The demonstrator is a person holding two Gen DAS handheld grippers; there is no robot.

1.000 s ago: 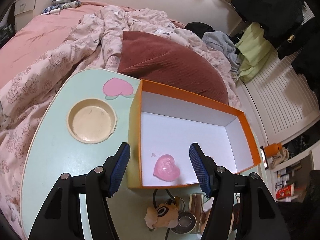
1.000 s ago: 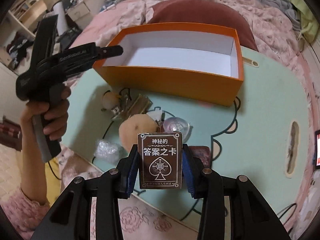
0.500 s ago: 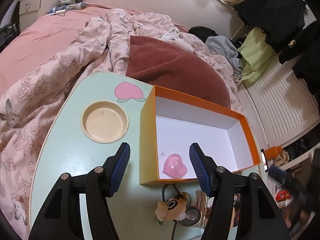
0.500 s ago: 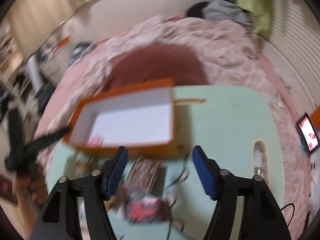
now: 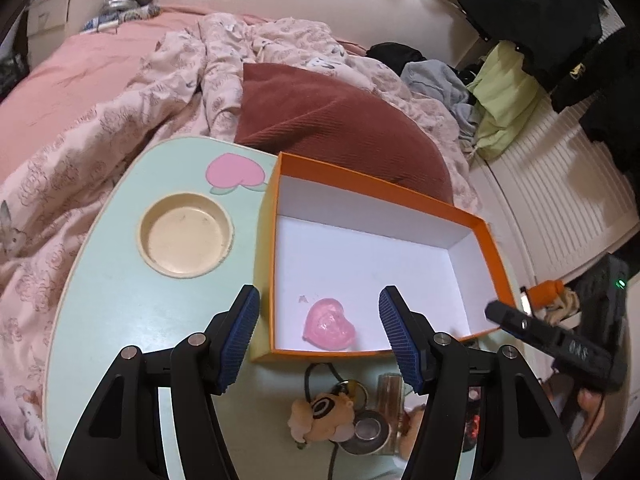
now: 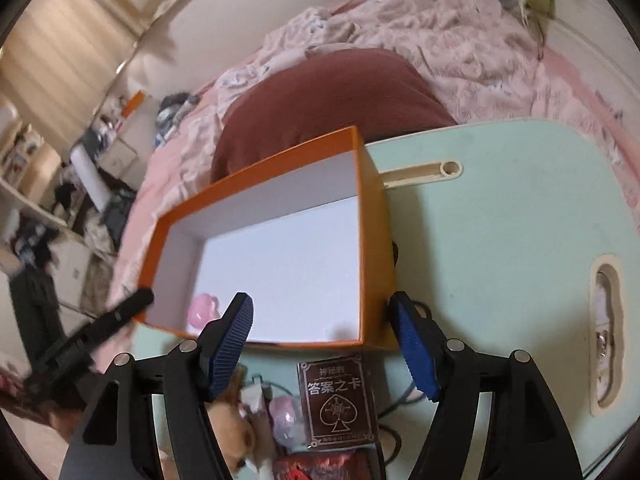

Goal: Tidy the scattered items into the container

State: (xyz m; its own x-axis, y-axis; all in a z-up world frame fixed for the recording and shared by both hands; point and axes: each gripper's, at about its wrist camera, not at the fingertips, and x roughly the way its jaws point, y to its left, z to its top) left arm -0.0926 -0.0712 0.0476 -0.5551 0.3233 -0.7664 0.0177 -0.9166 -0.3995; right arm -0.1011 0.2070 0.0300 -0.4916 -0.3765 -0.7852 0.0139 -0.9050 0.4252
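An orange box (image 5: pixel 380 196) with a white inside stands on the mint table (image 5: pixel 120 312), and a pink heart (image 5: pixel 329 325) lies in its near corner. My left gripper (image 5: pixel 319 296) hovers open over that corner with nothing between its fingers. My right gripper (image 6: pixel 321 300) hangs above the box's near wall (image 6: pixel 372 240); its jaws are opening with nothing between the pads. A dark card box (image 6: pixel 340 400) lies flat on the table below it. Beside the card box are a plush keychain (image 5: pixel 320 412), a small metal tin (image 5: pixel 366 430) and a pale pink ball (image 6: pixel 286 416).
The table has a round cup recess (image 5: pixel 186 236) left of the box and a slot (image 6: pixel 606 340) on its right side. A maroon cushion (image 5: pixel 332 120) and rumpled pink bedding (image 5: pixel 140 100) lie behind. My right gripper's body (image 5: pixel 560 344) shows by the box's right corner.
My right gripper has let go of the card box, which now lies on the table in front of the orange box. That gripper swung closer to the box. The left gripper has hardly moved.
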